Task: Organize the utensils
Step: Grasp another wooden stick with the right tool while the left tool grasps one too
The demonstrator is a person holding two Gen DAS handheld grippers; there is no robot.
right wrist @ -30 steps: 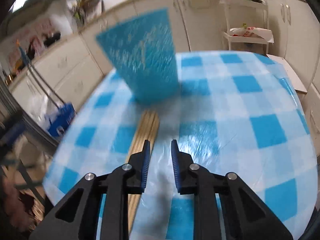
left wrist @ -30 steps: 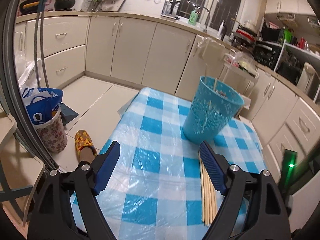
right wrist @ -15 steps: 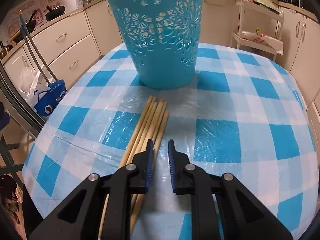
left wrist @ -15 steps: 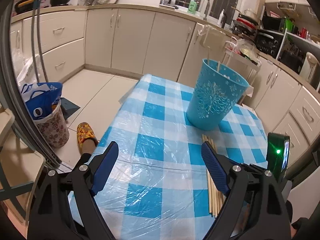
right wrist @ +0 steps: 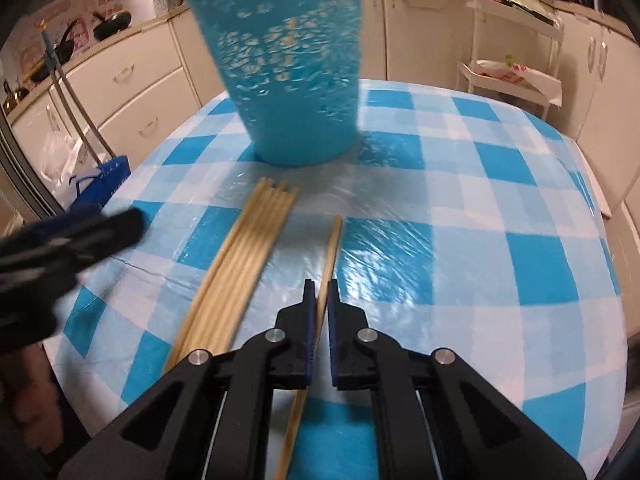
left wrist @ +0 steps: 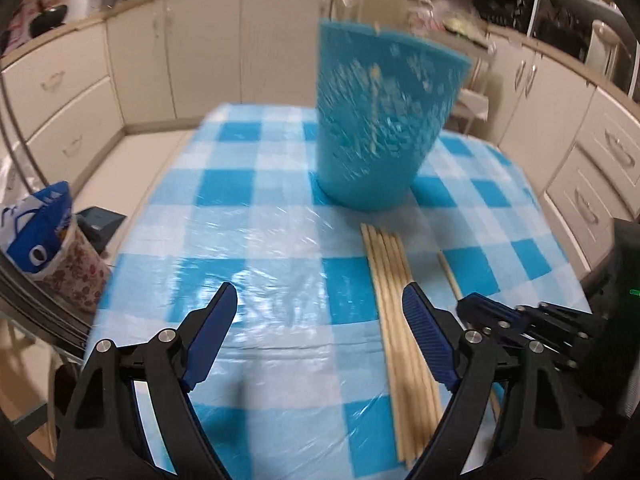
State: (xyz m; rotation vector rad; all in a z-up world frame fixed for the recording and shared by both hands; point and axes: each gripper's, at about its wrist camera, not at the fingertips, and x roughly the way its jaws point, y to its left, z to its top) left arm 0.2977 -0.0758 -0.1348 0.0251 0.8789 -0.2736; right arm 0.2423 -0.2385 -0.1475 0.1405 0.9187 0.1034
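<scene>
A round counter (right wrist: 460, 208) draped in a blue-and-white checked cloth under clear plastic stands in a kitchen ringed by cream cabinets (left wrist: 208, 52) and drawers. The right claw (right wrist: 318, 292) has just been closing and now pinches a single chopstick (right wrist: 333, 240), drawn a little apart from the bundle of chopsticks (right wrist: 256, 236) lying side by side on the cloth to its left. A perforated blue basket (right wrist: 288, 68) stands upright on the counter just beyond the sticks' far ends. The left claw (left wrist: 320, 320) hangs with its jaws spread wide and nothing between them, over the cloth to the left of the bundle; its right finger overlaps the sticks in that view, though whether it touches them cannot be told. On the floor beside the counter sit a blue shopping bag (left wrist: 36, 232) and a floral bin (left wrist: 76, 268). Pans (right wrist: 108, 24) rest on the far worktop, and a white trolley (right wrist: 516, 60) stands by the cabinets.
</scene>
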